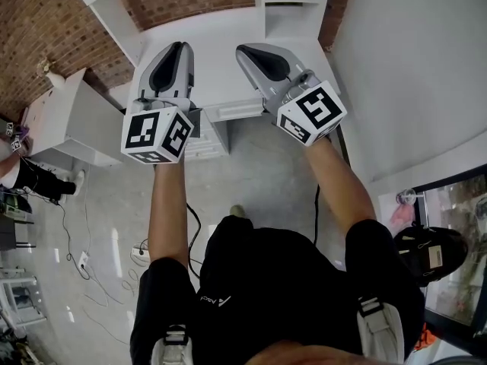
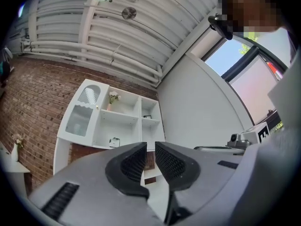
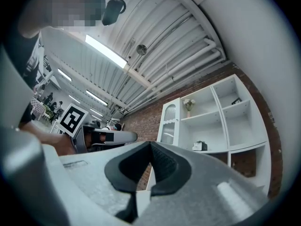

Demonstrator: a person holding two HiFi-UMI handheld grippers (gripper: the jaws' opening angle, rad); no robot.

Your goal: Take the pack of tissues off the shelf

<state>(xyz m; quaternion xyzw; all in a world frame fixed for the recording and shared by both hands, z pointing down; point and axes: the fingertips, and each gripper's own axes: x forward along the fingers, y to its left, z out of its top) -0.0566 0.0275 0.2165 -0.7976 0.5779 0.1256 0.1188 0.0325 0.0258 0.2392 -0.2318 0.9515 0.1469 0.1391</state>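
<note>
The pack of tissues (image 2: 114,141) is a small pale pack with dark print. It lies in a lower left compartment of the white shelf unit (image 2: 123,117) against the brick wall, and the right gripper view shows the pack (image 3: 200,146) too. My left gripper (image 2: 150,147) is far from the pack and points up at the shelf. Its jaws stand a narrow slit apart with nothing between them. My right gripper (image 3: 150,145) is shut and empty, also well short of the shelf. In the head view both grippers, left (image 1: 181,48) and right (image 1: 245,52), are held side by side before the shelf unit (image 1: 221,29).
A vase of flowers (image 2: 112,98) stands on the upper shelf and a small dark item (image 2: 147,117) in the right compartment. A low white cabinet (image 1: 72,116) is at the left, a white wall (image 1: 411,67) at the right. Cables (image 1: 84,261) trail on the floor.
</note>
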